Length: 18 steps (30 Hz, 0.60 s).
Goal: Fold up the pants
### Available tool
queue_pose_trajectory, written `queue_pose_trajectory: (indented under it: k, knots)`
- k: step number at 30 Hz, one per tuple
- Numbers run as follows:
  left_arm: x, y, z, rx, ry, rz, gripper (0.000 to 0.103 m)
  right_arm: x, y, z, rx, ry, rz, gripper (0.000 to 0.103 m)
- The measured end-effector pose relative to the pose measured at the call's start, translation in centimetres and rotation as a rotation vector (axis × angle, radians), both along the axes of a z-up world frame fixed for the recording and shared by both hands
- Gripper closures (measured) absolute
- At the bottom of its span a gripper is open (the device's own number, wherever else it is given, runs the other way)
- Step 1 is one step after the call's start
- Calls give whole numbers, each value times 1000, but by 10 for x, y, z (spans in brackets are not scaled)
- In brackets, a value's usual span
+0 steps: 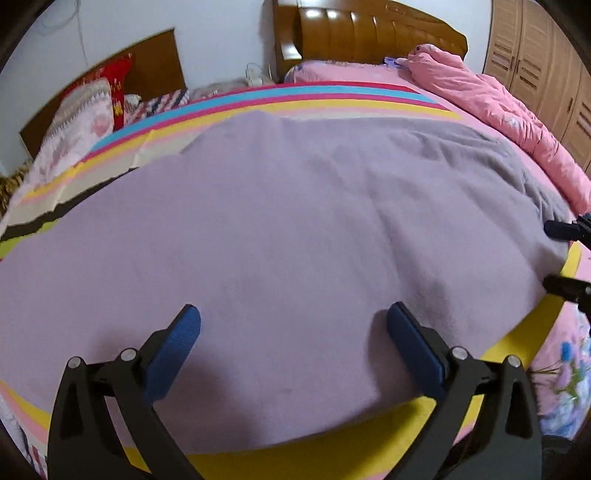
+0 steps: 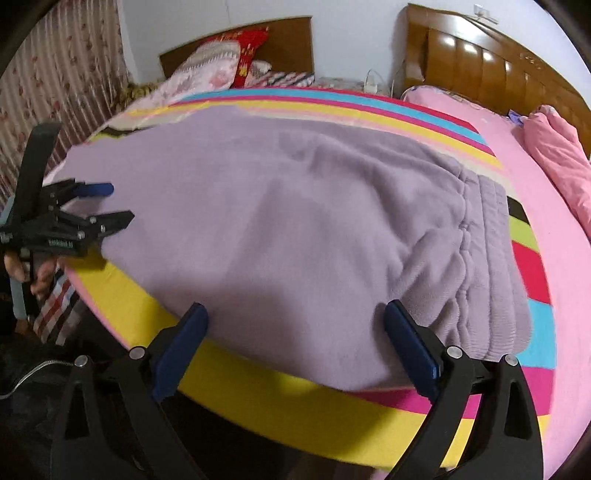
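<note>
The lilac fleece pants (image 1: pixel 280 221) lie flat on a striped mat on the bed; in the right wrist view the pants (image 2: pixel 280 221) show their ribbed waistband (image 2: pixel 491 266) at the right. My left gripper (image 1: pixel 293 319) is open and empty, hovering over the pants near their front edge; it also shows at the left of the right wrist view (image 2: pixel 122 205). My right gripper (image 2: pixel 295 319) is open and empty over the pants' front edge near the waistband; its fingertips show at the right edge of the left wrist view (image 1: pixel 550 254).
The striped mat (image 2: pixel 332 406) covers a pink bed sheet (image 2: pixel 569 295). A pink quilt (image 1: pixel 517 122) lies bunched at the far right. A wooden headboard (image 1: pixel 369 33), wardrobe (image 1: pixel 546 62) and pillows (image 1: pixel 81 110) stand behind. A curtain (image 2: pixel 62 81) hangs at the left.
</note>
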<state>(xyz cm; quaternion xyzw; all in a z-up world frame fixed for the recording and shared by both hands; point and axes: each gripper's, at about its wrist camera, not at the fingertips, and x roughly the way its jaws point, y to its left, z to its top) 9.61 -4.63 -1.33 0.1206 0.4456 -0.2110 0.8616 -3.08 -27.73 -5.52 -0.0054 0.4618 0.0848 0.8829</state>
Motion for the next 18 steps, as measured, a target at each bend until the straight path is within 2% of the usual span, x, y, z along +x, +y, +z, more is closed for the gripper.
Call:
queue_pose_trajectory:
  k: [3,6,8,10,12,13,15,16,18]
  knots:
    - [3,-20,17,-46,-28,-41,2,17,1,27,-24,-48,40,10]
    - [7,-58,27,-87,-11,-100,2,66,-6,53,-2,-83,69,10]
    - [6,-87,19,-47,17,-145,2,100,-18,46,61,-23,84,10]
    - [-1,-102,8,-21,31,-184,2,141,-32,28,177,72,94,10]
    - [-8,-110,-6,5,55,-207,1,174,-46,2,163,148,27,10]
    - [-11,-107,-8,-23,37,-197,1,184,-52,-8,171,180,3,12]
    - [-11,-104,-9,-41,35,-207,1,192,-64,-7,242,155,-16,14]
    - [-11,-104,-10,-43,35,-212,1,192,-69,0,252,137,-46,17]
    - [-12,-105,-11,-41,29,-212,1,189,-65,13,229,82,-78,14]
